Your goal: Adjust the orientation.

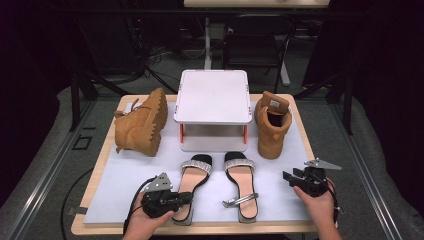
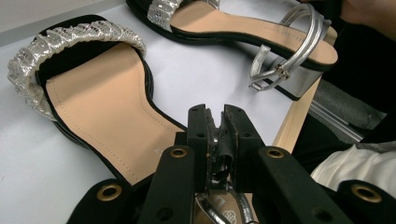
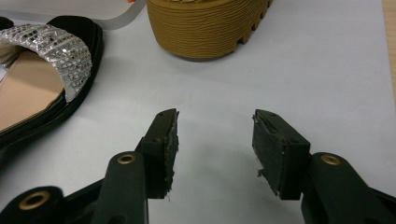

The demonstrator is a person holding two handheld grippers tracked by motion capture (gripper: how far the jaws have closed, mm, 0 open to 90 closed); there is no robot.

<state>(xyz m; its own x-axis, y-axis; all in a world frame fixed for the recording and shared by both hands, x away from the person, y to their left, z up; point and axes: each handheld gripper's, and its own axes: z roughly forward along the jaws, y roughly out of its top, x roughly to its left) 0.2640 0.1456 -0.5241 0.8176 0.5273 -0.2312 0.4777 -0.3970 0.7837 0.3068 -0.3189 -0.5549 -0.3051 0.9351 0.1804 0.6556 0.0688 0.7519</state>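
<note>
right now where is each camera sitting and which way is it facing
High view: above the person's table edge, looking forward and down on the white two-tier stand, tan suede boots and sandals; both hands show.
Left gripper view: on the left tool, jaws nearly together around a silver ankle strap, facing the left black sandal with beige insole.
Right gripper view: on the right tool, jaws apart over the white mat.
Shared: the right black rhinestone-strap sandal.

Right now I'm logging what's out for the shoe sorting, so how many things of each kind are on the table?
Tan boots: 2, one on its side and one upright
Black sandals with sparkly straps: 2, the left sandal and the right sandal
White two-tier shoe rack: 1
Total: 5
</note>
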